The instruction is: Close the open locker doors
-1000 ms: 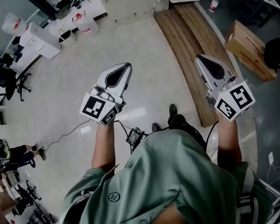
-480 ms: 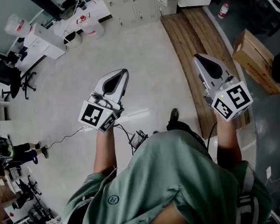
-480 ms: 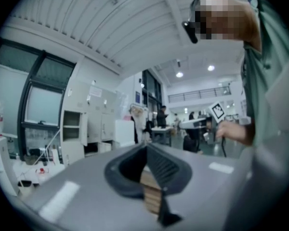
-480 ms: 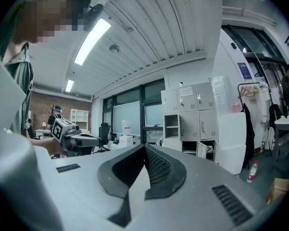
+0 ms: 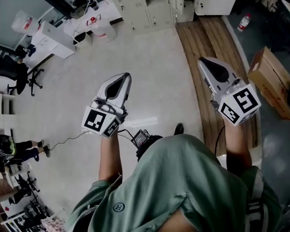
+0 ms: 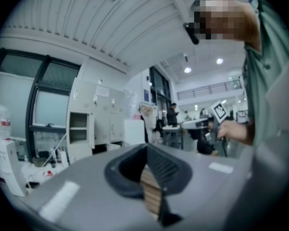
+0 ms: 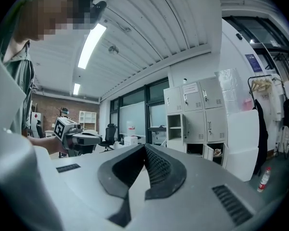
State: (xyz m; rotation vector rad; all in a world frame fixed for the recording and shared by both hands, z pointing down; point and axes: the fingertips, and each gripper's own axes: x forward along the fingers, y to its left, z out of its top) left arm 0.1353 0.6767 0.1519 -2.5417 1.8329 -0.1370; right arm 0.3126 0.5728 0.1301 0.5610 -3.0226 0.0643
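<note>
- Head view: the left tool (image 5: 122, 80) and the right tool (image 5: 206, 65) are held out over a pale floor (image 5: 150, 66), both pointing toward 12 o'clock, well apart from each other and from anything else.
- Head view: the lockers (image 5: 135, 4) stand at 12 o'clock along the top edge, well apart from both tools. Open doors show there edge-on, and the compartments behind them cannot be made out.
- Head view: a strip of wooden flooring (image 5: 208, 42) runs from 12 toward 4 o'clock under the right tool, with a cardboard box (image 5: 271, 79) at 3 o'clock and a bottle (image 5: 243, 22) at 1 o'clock.
- Left gripper view: the jaws of the left tool (image 6: 147, 149) meet at the tips with nothing between them. The lockers (image 6: 94, 124) lie at 9 o'clock, one open compartment (image 6: 79, 127) showing its shelves.
- Left gripper view only: the right tool's marker cube (image 6: 219, 111) and the hand (image 6: 236, 131) holding it appear at 3 o'clock.
- Right gripper view: the jaws of the right tool (image 7: 144, 149) are likewise closed tip to tip and empty.
- Right gripper view only: the locker fronts (image 7: 197, 119) face the camera at 2 o'clock. The upper doors are closed, one middle compartment (image 7: 175, 126) stands open, and a bottom door (image 7: 209, 153) hangs ajar.
- Right gripper view: the left tool (image 7: 70, 131) shows at 9 o'clock, the bottle (image 7: 264, 178) at 4 o'clock.
</note>
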